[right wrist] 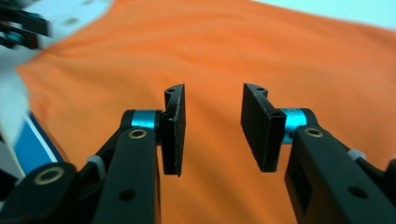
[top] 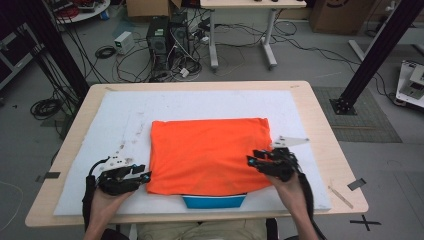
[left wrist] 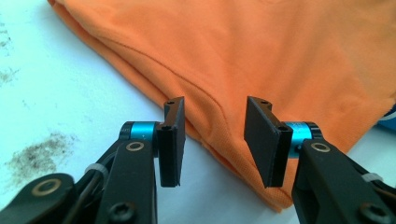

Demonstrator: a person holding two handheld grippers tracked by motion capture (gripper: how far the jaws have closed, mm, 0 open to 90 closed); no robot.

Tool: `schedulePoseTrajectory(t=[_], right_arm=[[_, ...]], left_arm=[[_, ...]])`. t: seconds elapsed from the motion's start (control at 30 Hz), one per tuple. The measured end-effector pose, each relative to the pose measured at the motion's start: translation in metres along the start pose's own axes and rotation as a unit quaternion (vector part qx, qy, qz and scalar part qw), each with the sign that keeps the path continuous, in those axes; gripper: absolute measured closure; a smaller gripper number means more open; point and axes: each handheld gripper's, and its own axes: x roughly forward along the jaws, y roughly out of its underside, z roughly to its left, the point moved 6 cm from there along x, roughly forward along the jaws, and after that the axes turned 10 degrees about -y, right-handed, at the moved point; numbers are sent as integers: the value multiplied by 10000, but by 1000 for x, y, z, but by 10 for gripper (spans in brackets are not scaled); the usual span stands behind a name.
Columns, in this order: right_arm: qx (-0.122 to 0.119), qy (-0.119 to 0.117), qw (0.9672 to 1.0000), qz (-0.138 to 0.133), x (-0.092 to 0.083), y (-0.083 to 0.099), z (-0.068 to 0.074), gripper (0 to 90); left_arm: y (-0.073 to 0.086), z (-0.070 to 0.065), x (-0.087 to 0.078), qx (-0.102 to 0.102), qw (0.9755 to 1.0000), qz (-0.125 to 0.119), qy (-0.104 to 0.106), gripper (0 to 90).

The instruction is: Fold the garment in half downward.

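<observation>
A folded orange cloth (top: 207, 155) lies flat in the middle of a white foam board (top: 125, 115) that covers most of a light wooden table (top: 322, 135). From the high view, the cloth forms a rough rectangle, and a blue item (top: 214, 201) pokes out from under its near edge. The person's forearms come in from the bottom of that view, one gripper in each hand. The left gripper (top: 142, 176) sits on the board just beside the cloth's near left corner (its black jaws point toward the cloth). In the left gripper view, the left gripper (left wrist: 212, 140) has its jaws parted with nothing pinched between them; the layered edge of the cloth (left wrist: 261, 60) runs across behind and below the gap, and dark smudges (left wrist: 39, 156) mark the white board to the side. The right gripper (top: 253, 161) hovers over the cloth's near right part. In the right gripper view, the right gripper (right wrist: 211, 130) also has its jaws apart and empty, with orange fabric (right wrist: 261, 51) spread beneath them, slightly blurred.
</observation>
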Motion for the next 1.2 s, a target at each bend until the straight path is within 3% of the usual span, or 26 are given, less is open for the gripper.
schedulePoseTrajectory(t=[0.03,0.07,0.1,0.13,0.17,0.2,0.23,0.27,0.37,0.47,0.5,0.57,0.6,0.67,0.7,0.8,0.83,0.87,0.9,0.93,0.97,1.0,1.03,1.07,1.1,1.2], right_arm=[[-73,-133,9999,35,13,-8,5,645],[-73,-133,9999,35,13,-8,5,645],[-135,-296,9994,101,26,-14,9,656],[-207,-459,9983,284,52,-23,17,688],[-207,-459,9983,284,52,-23,17,688],[-297,-492,9975,414,64,-25,21,705],[-462,-357,9957,722,85,-26,23,722],[-462,-357,9957,722,85,-26,23,722],[-586,-272,9914,1139,106,-16,26,795],[-648,-259,9886,1331,108,-3,27,846],[-643,-263,9898,1241,109,1,26,848],[-617,-279,9910,1155,107,3,25,847],[-578,-261,9918,1107,102,3,23,736],[-539,-212,9926,1064,97,2,22,700],[-480,-75,9953,833,80,-3,15,669],[-358,595,9966,439,48,-6,-6,667],[-312,827,9954,372,38,-5,-15,670],[-312,827,9954,372,38,-5,-15,670],[-127,1285,9908,406,22,2,-36,672],[-127,1285,9908,406,22,2,-36,672],[88,1495,9876,472,12,13,-56,690],[88,1495,9876,472,12,13,-56,690],[364,1484,9859,683,9,29,-74,718],[364,1484,9859,683,9,29,-74,718],[385,1410,9881,481,5,37,-81,741],[481,1470,9863,576,-1,38,-82,687]], left_arm=[[2,0,1,-39,10000,8,-13,576],[2,0,1,-39,10000,8,-13,574],[2,1,0,-33,10000,-12,-21,574],[1,2,-2,-39,10000,-59,-27,570],[1,2,-2,-39,10000,-59,-27,568],[1,3,-3,-60,9999,-95,-30,568],[1,5,-5,-121,9998,-147,-62,558],[1,5,-5,-121,9998,-147,-62,558],[3,6,-6,-165,9998,-137,-33,558],[3,5,-5,-125,9999,-100,1,558],[2,2,-3,-63,9999,-119,39,558],[0,0,-3,-25,9999,-134,40,558],[-2,-3,-2,37,9998,-168,42,557],[-3,-4,-2,79,9998,-182,41,555],[-6,-4,-1,66,9997,-213,38,555],[-8,-3,2,68,9998,-204,42,558],[-9,-3,5,78,9998,-182,47,560],[-9,-3,5,78,9998,-182,47,564],[-10,-3,10,123,9998,-108,67,565],[-10,-3,10,123,9998,-108,67,565],[-10,-3,12,136,9999,-93,50,566],[-10,-2,14,136,9999,-53,54,566],[-9,0,18,103,9999,-24,-20,568],[-9,0,18,103,9999,-24,-20,568],[-10,4,19,62,10000,-16,-71,568],[-14,8,19,-23,9999,-81,-79,569]])
